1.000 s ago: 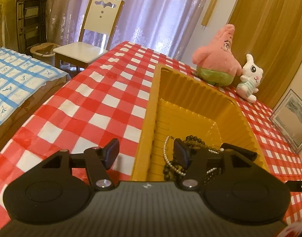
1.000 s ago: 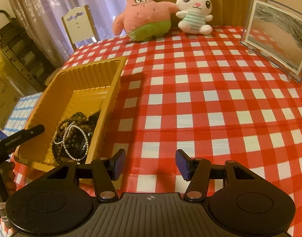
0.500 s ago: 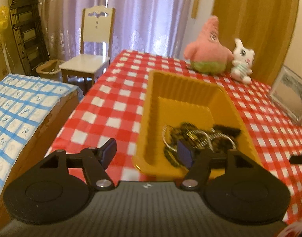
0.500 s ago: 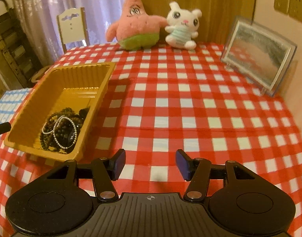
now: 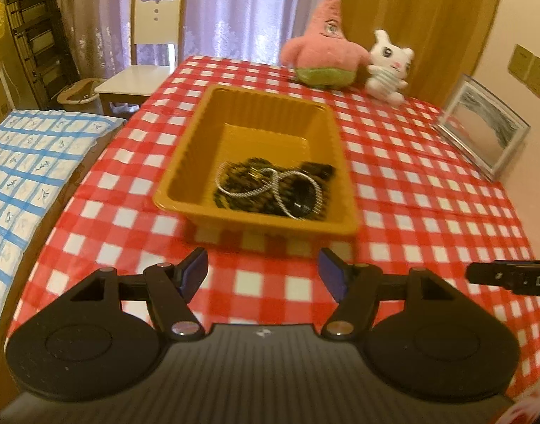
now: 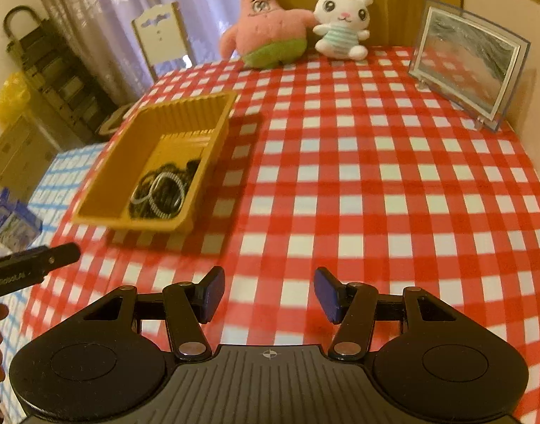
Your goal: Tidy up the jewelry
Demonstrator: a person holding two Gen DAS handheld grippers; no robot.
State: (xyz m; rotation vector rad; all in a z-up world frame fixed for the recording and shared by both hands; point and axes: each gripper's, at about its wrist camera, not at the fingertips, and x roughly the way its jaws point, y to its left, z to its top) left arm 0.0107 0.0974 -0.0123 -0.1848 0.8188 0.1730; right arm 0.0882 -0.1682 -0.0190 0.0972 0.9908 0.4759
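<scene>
Both my tongs, left and right, hang spread, empty; ahead, tangled dark-bead and silver-chain bracelets in the ribbed yellow plastic tray look light, floppy: pinch one silver loop.

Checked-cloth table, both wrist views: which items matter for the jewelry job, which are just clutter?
Belongs to the job:
- yellow ribbed plastic tray
- tangle of dark beaded strands and silver pearl loops in the tray's near end
- left gripper and right gripper, both open and empty

Just lying about:
- pink star plush
- white bunny plush
- clear-framed sand picture
- white wooden chair
</scene>
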